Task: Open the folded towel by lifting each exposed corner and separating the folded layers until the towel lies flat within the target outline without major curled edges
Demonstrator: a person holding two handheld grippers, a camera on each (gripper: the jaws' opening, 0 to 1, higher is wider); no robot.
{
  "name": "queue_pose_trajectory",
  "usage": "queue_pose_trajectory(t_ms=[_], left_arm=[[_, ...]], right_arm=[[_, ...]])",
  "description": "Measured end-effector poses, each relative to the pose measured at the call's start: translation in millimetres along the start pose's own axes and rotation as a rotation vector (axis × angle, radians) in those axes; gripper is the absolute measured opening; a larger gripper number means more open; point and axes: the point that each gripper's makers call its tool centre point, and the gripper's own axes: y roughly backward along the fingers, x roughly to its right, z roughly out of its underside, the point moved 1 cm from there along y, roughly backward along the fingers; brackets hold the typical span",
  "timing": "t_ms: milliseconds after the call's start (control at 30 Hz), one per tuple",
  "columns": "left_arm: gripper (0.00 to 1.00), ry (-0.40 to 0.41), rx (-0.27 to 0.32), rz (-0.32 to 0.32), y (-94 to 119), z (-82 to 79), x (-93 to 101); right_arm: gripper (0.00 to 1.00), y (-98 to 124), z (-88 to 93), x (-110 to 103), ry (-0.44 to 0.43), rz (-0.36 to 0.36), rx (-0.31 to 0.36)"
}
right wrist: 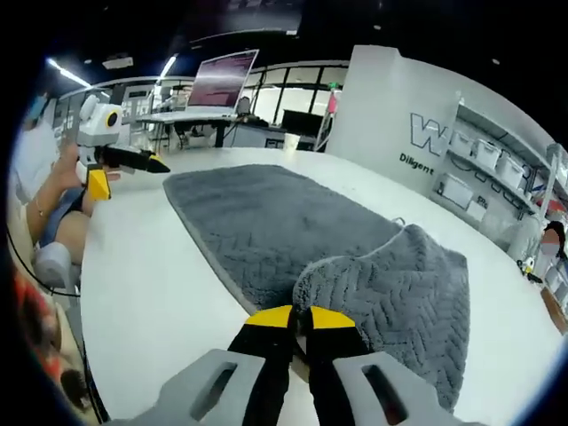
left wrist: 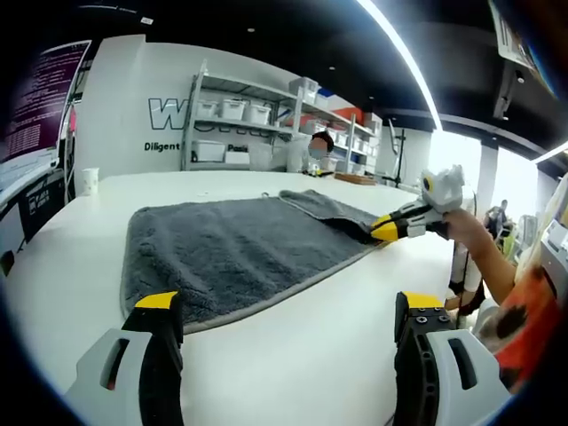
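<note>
Your right gripper [right wrist: 300, 318] pinches a folded-over corner of the grey towel [right wrist: 293, 231], apparently clamped tight. Your left gripper [left wrist: 288, 306] hangs wide open, holding nothing, just off the towel's edge mid-bench [left wrist: 293, 355].

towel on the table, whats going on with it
A person is unfolding a grey towel on a white table with handheld tongs. The right tongs are shut on a folded-over corner, lifting that layer. The left tongs are open, just off the near edge. Most of the towel lies flat; that one flap is folded.
</note>
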Motion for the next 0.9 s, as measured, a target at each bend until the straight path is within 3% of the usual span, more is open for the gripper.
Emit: queue_pose_trajectory(t_ms=[433,900], left_arm=[[0.96,-0.008,-0.005,0.005,1,-1.8,4.0],[0.96,-0.002,-0.007,-0.005,1,-2.0,0.2]], right_arm=[[0.00,49,-25.4,79,-0.085,0.231,0.140],[0.00,113,-3.6,148,-0.147,0.444,0.144]])
